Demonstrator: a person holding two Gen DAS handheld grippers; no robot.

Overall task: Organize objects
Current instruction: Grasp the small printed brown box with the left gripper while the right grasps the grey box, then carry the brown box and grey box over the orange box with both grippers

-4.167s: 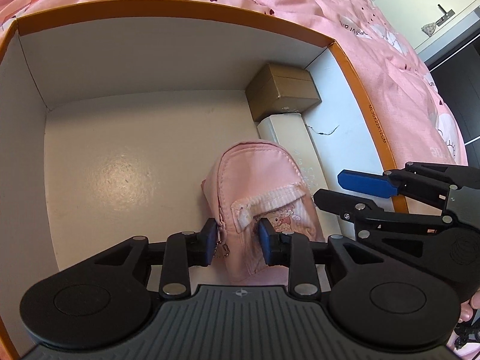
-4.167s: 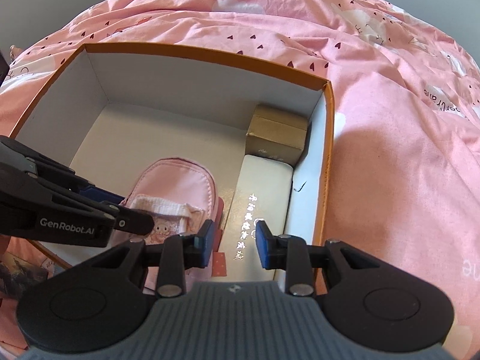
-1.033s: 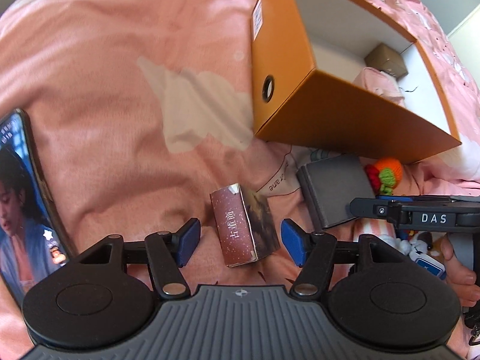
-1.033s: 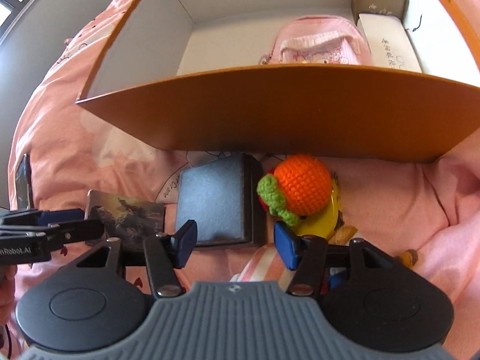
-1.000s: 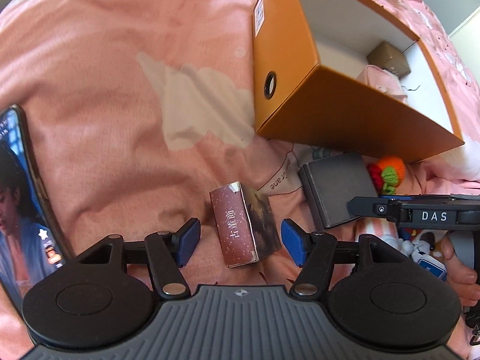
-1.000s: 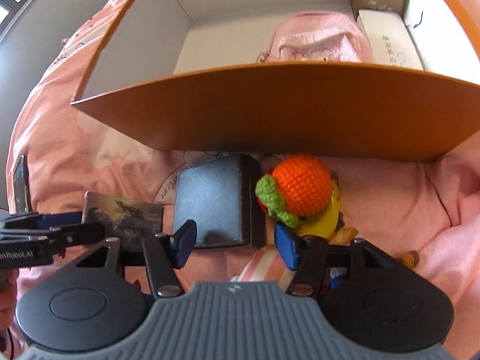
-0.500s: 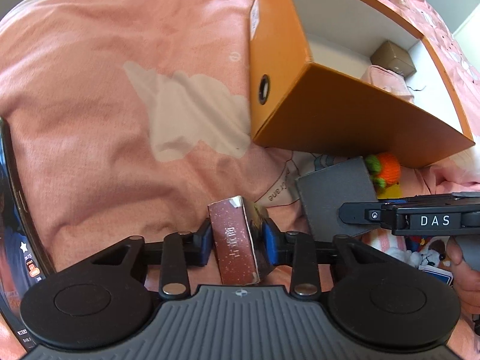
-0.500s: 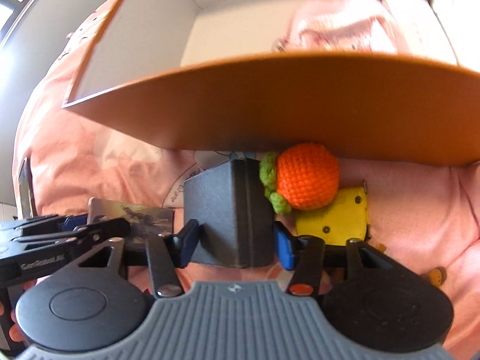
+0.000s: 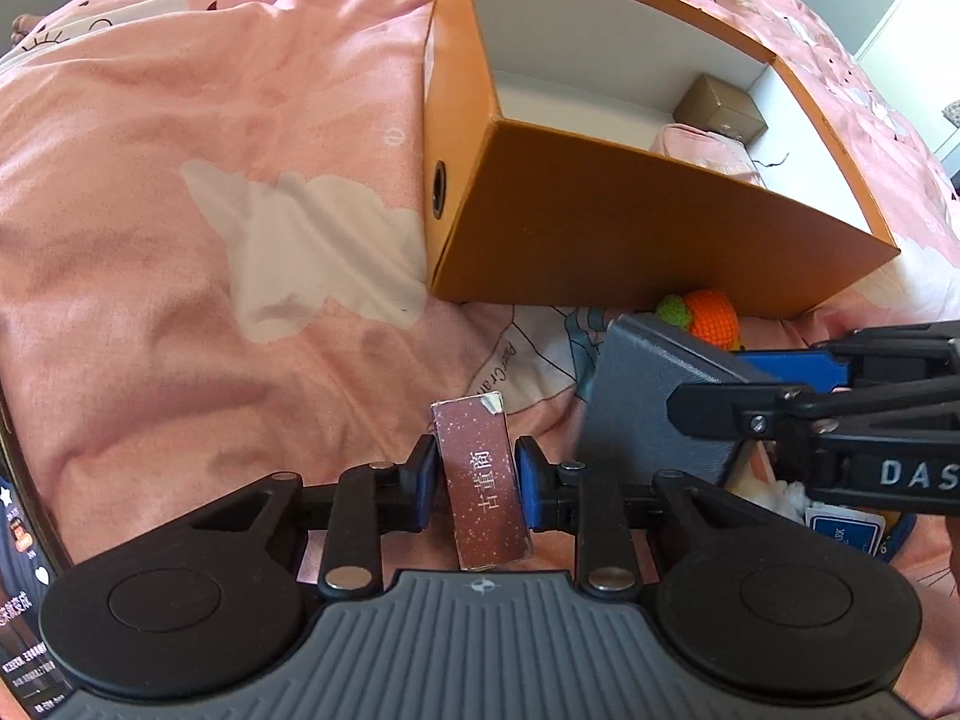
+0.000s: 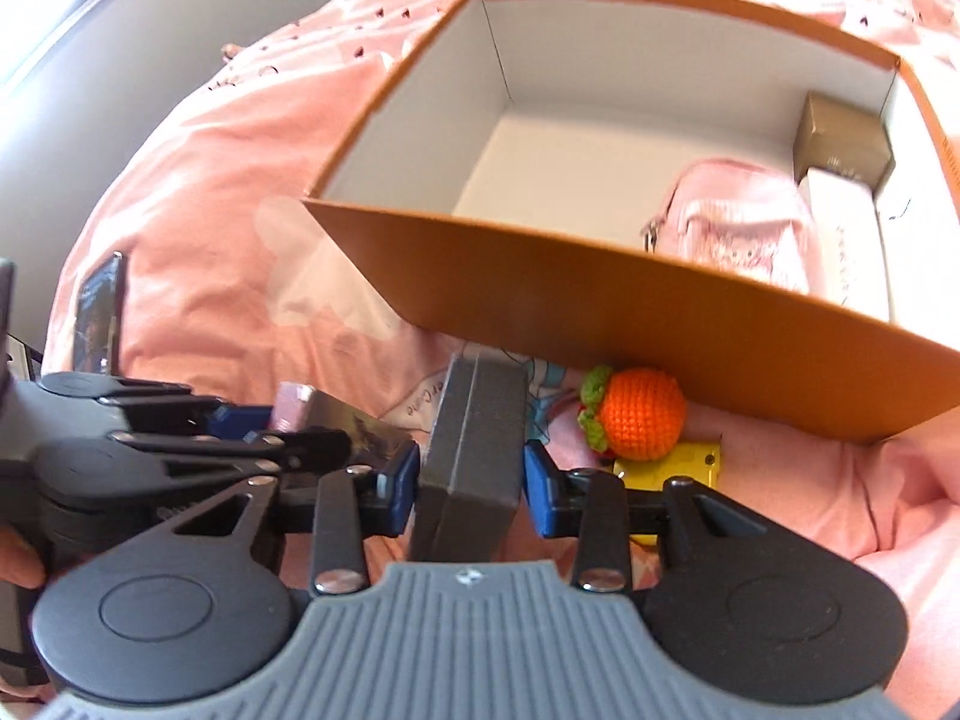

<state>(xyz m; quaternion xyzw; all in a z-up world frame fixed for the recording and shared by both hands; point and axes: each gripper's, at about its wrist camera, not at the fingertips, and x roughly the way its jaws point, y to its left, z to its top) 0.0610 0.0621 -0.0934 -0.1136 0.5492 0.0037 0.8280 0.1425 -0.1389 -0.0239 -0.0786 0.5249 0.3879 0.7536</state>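
Left gripper closing, blue pads pressed on a small maroon cardboard box with pale lettering. Right gripper closing too, clamped on a dark grey rectangular case. Just beyond, a crocheted orange ball with green leaves against an open orange cardboard box on pink bedding.

Crocheted yarn ball; matt cardboard box; cloth bedspread.

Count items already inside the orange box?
3: brown carton in the far right corner, white case just in front, pink pouch left of it. The near wall may hide more.
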